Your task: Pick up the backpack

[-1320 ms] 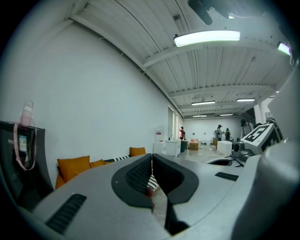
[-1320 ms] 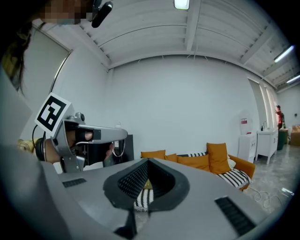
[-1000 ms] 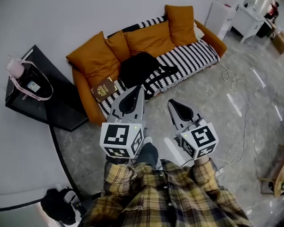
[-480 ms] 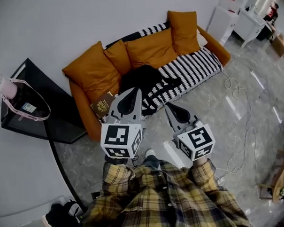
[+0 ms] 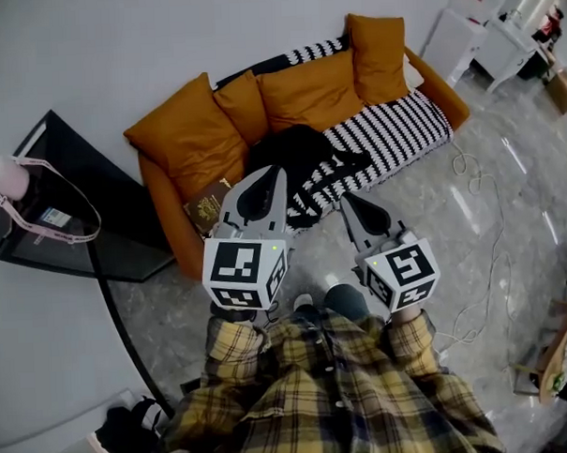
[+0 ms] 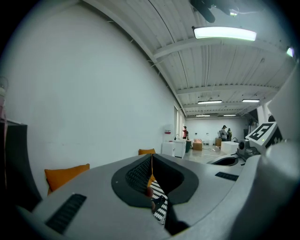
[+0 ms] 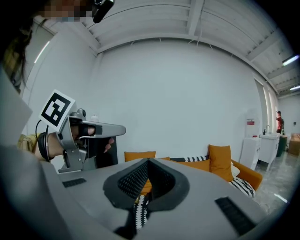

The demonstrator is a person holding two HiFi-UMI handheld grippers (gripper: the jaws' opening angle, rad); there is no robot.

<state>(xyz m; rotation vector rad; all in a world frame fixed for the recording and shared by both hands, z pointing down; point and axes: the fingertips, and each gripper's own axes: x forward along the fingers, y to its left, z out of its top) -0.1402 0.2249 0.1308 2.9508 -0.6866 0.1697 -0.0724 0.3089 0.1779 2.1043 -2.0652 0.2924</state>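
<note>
- On the sofa [image 5: 401, 131], left half of the striped seat, sits the black backpack [image 5: 294, 155]. It's slumped in front of the orange cushions [image 5: 310, 88], with its straps trailing toward the sofa's middle over the black-and-white cover.
- Left gripper [image 5: 276, 172] is out in front of the sofa and aimed at it. Its jaws are pressed fully together with nothing between them. In its own view you only get a sliver of striped seat through the notch under the tips.
- Right gripper [image 5: 346, 201] is pretty much the same: jaws closed tight, empty, pointed at the sofa from just in front of it. It's level with the left one and sits toward the sofa's middle.
- Neither gripper is touching the backpack. Both are over the floor [image 5: 433, 224] in front of the sofa.
- A brown booklet [image 5: 208, 205] with a gold emblem lies on the sofa's left end, just beside the backpack.
- Left of the sofa there's a black cabinet [image 5: 124, 228], and a bag [image 5: 38, 199] with a pink strap sits on top of it.
- Off the sofa's right end, a white cable [image 5: 468, 161] snakes across the shiny floor.
- Whoever's holding the grippers has a yellow plaid shirt [image 5: 328, 397] on and is standing squarely in front of the sofa.
</note>
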